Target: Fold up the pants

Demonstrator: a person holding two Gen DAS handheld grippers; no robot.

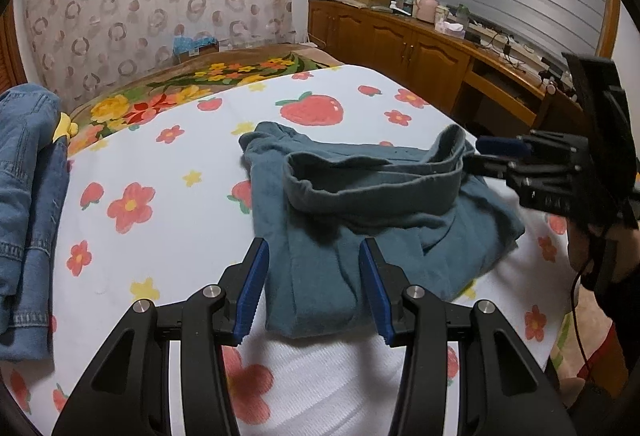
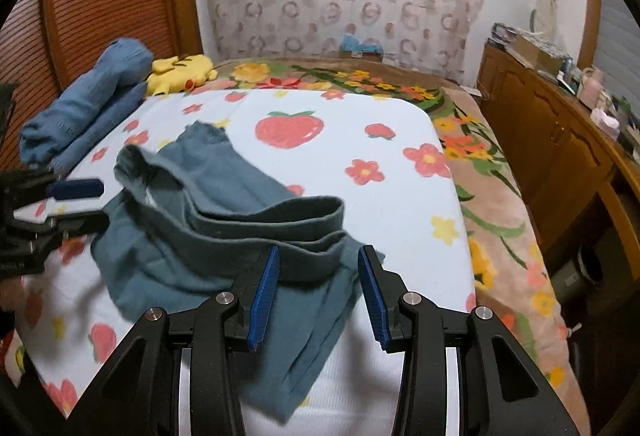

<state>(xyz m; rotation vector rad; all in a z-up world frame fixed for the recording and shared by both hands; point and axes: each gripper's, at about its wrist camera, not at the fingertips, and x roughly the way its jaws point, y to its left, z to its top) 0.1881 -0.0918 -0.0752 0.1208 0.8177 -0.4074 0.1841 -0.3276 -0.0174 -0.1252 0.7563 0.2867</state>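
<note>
Teal pants [image 1: 360, 212] lie crumpled on a white blanket with strawberries and flowers [image 1: 168, 164]; the waistband stands open on top. My left gripper [image 1: 314, 288] is open over the near edge of the pants, holding nothing. My right gripper [image 2: 318, 292] is open, its jaws on either side of the waistband end of the pants [image 2: 224, 236], not closed on it. In the left wrist view the right gripper [image 1: 496, 156] sits at the right end of the waistband. In the right wrist view the left gripper [image 2: 76, 204] is by the left side of the pants.
Folded denim garments [image 1: 28, 204] lie at the bed's left side, also in the right wrist view [image 2: 84, 108], next to a yellow plush toy [image 2: 180, 72]. A wooden cabinet with clutter [image 1: 420, 40] runs along the right wall. A floral blanket [image 2: 492, 204] covers the bed's right edge.
</note>
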